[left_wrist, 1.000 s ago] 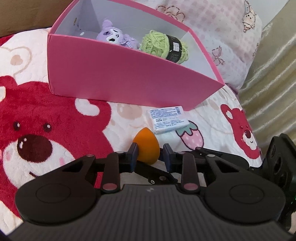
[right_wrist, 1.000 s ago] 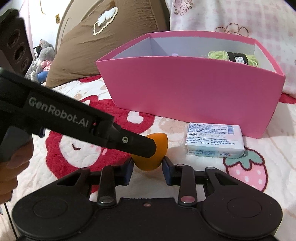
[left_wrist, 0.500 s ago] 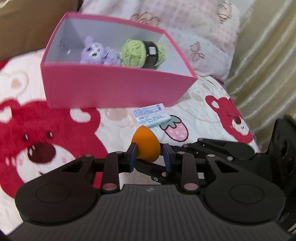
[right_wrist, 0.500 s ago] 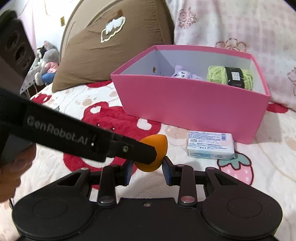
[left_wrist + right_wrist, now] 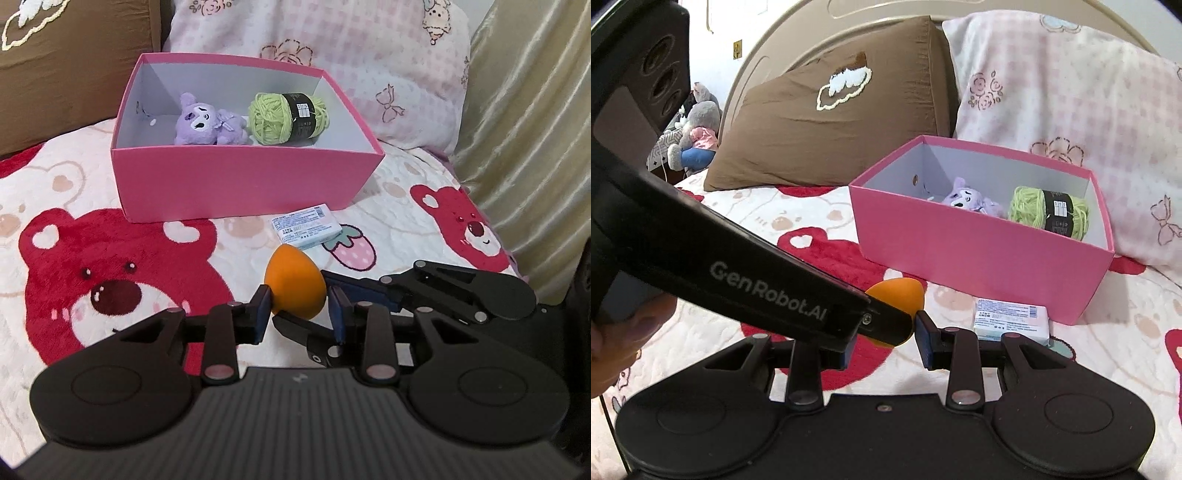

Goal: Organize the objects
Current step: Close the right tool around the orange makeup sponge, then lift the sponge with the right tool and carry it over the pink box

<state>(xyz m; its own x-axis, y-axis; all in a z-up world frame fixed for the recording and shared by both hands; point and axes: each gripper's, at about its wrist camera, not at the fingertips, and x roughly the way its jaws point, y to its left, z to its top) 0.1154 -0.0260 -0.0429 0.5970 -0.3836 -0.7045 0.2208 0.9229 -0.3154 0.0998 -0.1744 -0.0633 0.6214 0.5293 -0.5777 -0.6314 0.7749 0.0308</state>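
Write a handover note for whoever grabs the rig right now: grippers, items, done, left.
Left gripper: shut on the orange sponge, held above the blanket.
Right gripper: shut on the same sponge, crossing the left one.
Pink box: open, beyond the sponge; purple plush toy and green yarn lie inside.
White packet: on the blanket in front of the box.
Done: toy and yarn boxed.
Left: sponge into the box, then probably the packet.

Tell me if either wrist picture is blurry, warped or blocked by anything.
Left wrist: sharp, evenly lit, fisheye bends the pink box edges slightly. Right wrist: sharp too, but the left gripper fills its left side, hiding part of the orange sponge.
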